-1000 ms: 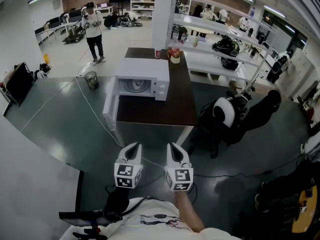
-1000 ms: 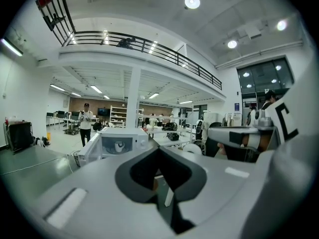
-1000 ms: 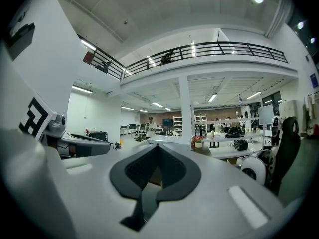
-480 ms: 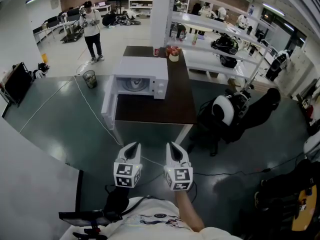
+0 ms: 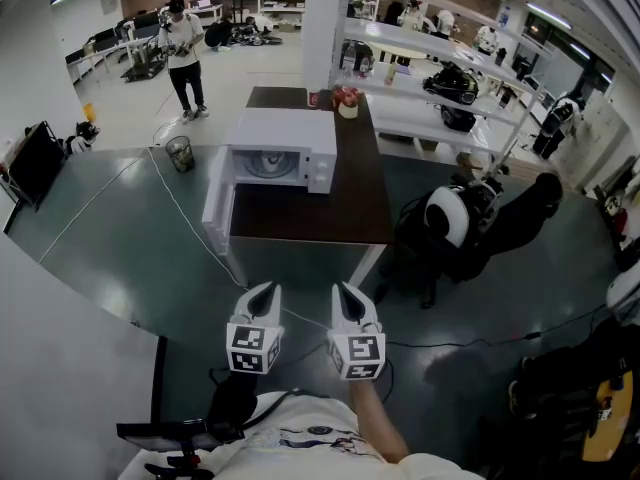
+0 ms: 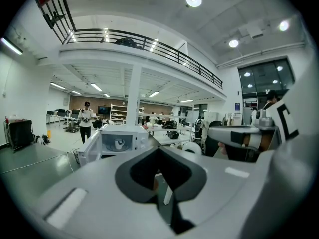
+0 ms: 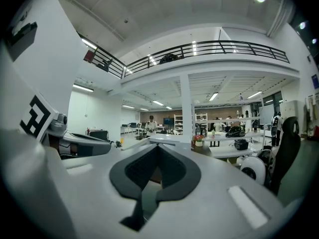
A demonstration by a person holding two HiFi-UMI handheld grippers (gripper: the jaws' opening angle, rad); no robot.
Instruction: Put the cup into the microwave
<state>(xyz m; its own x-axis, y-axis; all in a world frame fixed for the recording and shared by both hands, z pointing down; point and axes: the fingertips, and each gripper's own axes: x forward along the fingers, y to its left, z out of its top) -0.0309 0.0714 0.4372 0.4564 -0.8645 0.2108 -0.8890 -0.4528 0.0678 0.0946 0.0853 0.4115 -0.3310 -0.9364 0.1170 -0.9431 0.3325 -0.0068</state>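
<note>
Head view: the left tongs and right tongs are held side by side, nearly level, well apart from the far worktop, where the microwave is set with its door swung open leftward. Left gripper view: the tongs are pressed together, empty — a pale cup is made out inside the microwave. Right gripper view: the tongs are likewise pressed together, empty.

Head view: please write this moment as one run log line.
left gripper: shut, empty | right gripper: shut, empty | both: side by side, short of table | microwave: on table, door open
</note>
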